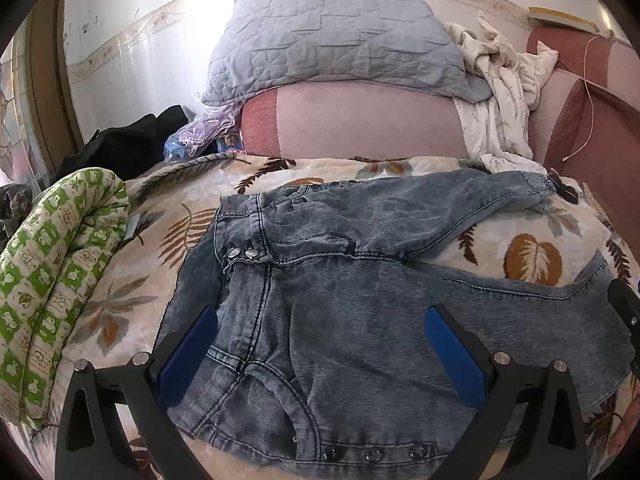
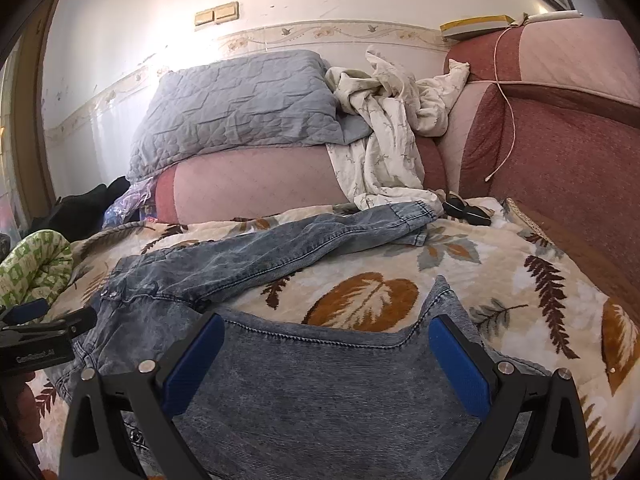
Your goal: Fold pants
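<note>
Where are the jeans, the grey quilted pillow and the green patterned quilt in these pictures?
jeans [image 1: 320, 320]: left wrist view, on the seat fabric below the waistband.
grey quilted pillow [image 1: 332, 40]: left wrist view, on the middle of its quilted face.
green patterned quilt [image 1: 60, 260]: left wrist view, on its rolled edge.

Right gripper, jaws spread, hovers over jeans on leaf-patterned blanket.

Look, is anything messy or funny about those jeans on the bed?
Yes. The jeans lie crooked on the leafy blanket: the two legs splay apart, the far leg wrinkled and angled away. Both hand-held grippers are open above them.
</note>
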A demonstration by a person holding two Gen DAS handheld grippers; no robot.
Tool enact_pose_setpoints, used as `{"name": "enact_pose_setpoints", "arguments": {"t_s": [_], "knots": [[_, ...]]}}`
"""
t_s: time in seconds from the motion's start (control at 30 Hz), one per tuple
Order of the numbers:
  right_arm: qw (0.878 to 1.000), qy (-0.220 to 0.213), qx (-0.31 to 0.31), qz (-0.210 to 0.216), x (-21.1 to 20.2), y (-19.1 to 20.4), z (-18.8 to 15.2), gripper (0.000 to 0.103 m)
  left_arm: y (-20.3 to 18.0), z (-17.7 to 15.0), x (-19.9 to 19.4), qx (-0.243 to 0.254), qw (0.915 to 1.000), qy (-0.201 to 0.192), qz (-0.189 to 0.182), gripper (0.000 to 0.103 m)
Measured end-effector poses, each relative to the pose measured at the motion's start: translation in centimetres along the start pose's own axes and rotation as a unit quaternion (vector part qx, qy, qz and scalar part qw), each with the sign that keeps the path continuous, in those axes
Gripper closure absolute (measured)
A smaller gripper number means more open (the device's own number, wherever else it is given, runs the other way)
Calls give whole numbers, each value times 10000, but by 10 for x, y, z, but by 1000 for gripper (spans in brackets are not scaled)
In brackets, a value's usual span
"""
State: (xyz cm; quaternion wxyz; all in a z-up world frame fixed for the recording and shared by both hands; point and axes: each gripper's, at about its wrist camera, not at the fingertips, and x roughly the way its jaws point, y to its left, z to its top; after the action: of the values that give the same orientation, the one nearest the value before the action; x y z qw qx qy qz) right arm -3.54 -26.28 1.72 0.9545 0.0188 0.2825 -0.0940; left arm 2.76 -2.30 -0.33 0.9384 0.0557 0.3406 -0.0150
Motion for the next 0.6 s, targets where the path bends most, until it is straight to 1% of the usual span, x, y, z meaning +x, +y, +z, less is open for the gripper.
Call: {"name": "enact_pose_setpoints", "arguments": {"t_s": [0.03,0.1,0.43,0.53,0.6], "knots": [[10000,10,-6,-2,1,0,0,0,0,0,1,-10,10000,-8,-3,0],[10000,36,-21,-2,2,1,0,0,1,-2,4,-3,9999,134,-34,0],[9999,105,-73,-48,9,3,-1,0,12,0,14,44,9998,195,-48,0],[9998,172,30,54,11,-6,5,0,21,4,19,58,9997,221,-88,0],[9997,220,87,97,16,-17,12,0,33,10,24,26,9994,309,-146,0]]}}
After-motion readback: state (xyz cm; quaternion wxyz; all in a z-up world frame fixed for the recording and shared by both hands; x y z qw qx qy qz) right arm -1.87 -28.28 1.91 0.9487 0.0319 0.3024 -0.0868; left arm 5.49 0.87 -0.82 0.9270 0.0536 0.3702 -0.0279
